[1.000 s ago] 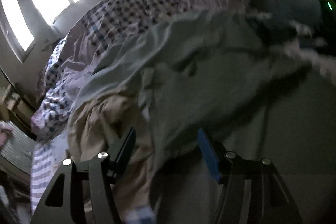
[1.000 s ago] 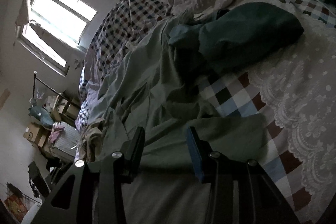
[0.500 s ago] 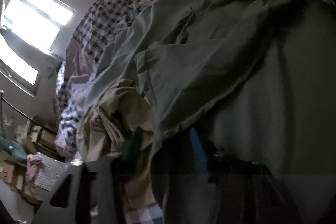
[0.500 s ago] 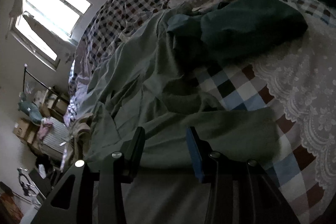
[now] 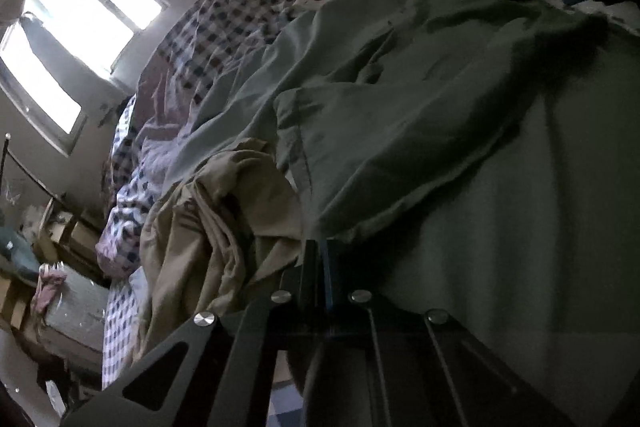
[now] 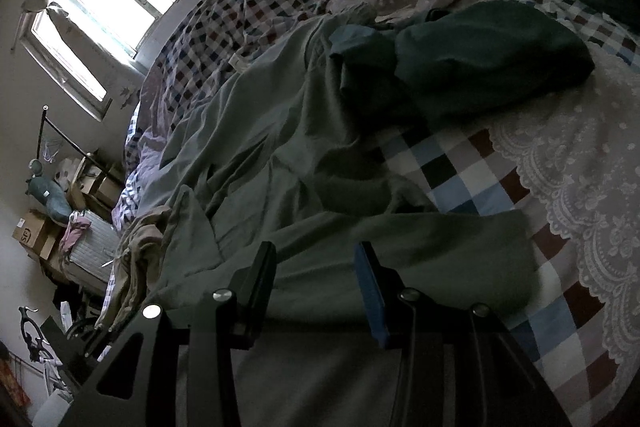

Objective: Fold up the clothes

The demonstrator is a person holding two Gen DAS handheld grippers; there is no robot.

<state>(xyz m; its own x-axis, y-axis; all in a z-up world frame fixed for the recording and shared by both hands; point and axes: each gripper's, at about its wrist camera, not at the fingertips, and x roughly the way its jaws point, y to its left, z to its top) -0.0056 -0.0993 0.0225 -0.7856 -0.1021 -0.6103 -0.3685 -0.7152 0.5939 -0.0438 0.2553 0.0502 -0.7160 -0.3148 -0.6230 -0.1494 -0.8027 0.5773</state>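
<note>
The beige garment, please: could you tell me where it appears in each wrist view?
Left wrist: beige garment, lower left of centre, bunched beside the grey-green garment.
Right wrist: beige garment, small, at lower left edge.
Shared landmark: the bright window, upper left in both.

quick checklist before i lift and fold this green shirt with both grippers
1. Left gripper on the green shirt hem: jaws closing, nearly together, at its edge; fabric caught: cannot tell.
2. Right gripper gripping: not ok, jaws apart over the shirt.
3. Beige garment clear of the left jaws: cannot tell, it bunches right beside them.
4. Dark teal garment off the shirt: not ok, it appears to overlap the far end.
5. Shirt flat: not ok, wrinkled.
</note>
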